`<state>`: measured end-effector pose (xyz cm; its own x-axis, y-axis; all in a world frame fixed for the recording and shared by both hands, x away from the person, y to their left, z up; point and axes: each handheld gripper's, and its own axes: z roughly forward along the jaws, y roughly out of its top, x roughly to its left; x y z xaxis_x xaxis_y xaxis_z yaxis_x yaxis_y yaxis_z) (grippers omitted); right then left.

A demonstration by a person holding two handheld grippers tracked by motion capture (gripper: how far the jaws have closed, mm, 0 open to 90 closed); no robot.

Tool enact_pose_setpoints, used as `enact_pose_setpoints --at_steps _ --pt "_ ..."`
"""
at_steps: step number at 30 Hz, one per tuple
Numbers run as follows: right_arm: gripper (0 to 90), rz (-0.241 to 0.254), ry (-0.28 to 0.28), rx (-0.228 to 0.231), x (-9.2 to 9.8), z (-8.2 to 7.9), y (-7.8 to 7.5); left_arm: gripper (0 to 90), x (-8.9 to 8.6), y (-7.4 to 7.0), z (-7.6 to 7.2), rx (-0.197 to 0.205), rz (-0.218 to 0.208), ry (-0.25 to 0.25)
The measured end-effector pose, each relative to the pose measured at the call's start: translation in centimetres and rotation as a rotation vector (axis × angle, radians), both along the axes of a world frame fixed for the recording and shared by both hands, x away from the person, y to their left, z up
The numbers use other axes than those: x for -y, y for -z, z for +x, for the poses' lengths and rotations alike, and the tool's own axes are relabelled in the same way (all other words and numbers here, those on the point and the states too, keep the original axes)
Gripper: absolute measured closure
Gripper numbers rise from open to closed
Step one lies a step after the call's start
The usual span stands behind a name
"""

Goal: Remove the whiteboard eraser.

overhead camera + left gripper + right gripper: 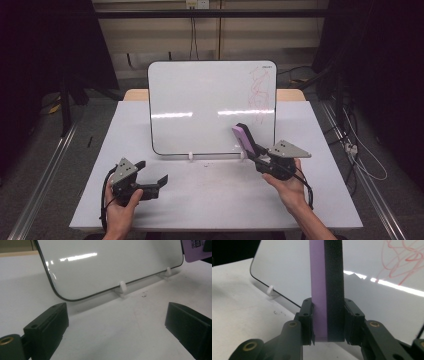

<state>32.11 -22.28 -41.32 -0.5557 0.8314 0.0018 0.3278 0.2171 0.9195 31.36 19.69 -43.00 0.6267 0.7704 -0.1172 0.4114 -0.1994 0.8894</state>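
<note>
A whiteboard (200, 100) leans upright on two small white clips (191, 156) in the middle of the table, with red scribbles (261, 90) down its right side. My right gripper (256, 152) is shut on a purple eraser with a black felt face (244, 137), held up in front of the board's lower right corner. In the right gripper view the eraser (327, 287) stands clamped between both pads, felt to the right, the red scribbles (404, 262) behind it. My left gripper (152, 172) rests low at the table's front left, open, nothing between its jaws.
The white table (215, 200) carries the board; a wooden edge (135, 94) shows behind it. Metal floor rails (45, 170) run along both sides, and cables (360, 150) lie on the floor at the right. A small dark speck (144, 293) lies near the board's foot.
</note>
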Motion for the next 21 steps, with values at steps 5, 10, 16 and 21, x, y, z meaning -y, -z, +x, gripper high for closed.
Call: enact_pose_setpoints --at_steps 5,10,16,21 --pt "65.0 0.034 -0.010 0.012 -0.2 0.0 0.2 4.6 0.9 -0.6 0.3 0.014 -0.020 0.000" --pt "65.1 0.088 -0.039 0.060 -0.5 -0.1 0.1 4.8 2.2 -1.4 0.6 0.012 -0.054 0.036" --pt "65.1 0.127 -0.066 0.077 -1.3 -0.4 0.2 4.3 4.0 -3.1 0.6 0.062 -0.049 0.074" --pt "65.1 0.139 -0.078 0.079 -1.7 -0.5 0.3 4.5 5.1 -3.4 1.4 0.039 -0.085 0.084"
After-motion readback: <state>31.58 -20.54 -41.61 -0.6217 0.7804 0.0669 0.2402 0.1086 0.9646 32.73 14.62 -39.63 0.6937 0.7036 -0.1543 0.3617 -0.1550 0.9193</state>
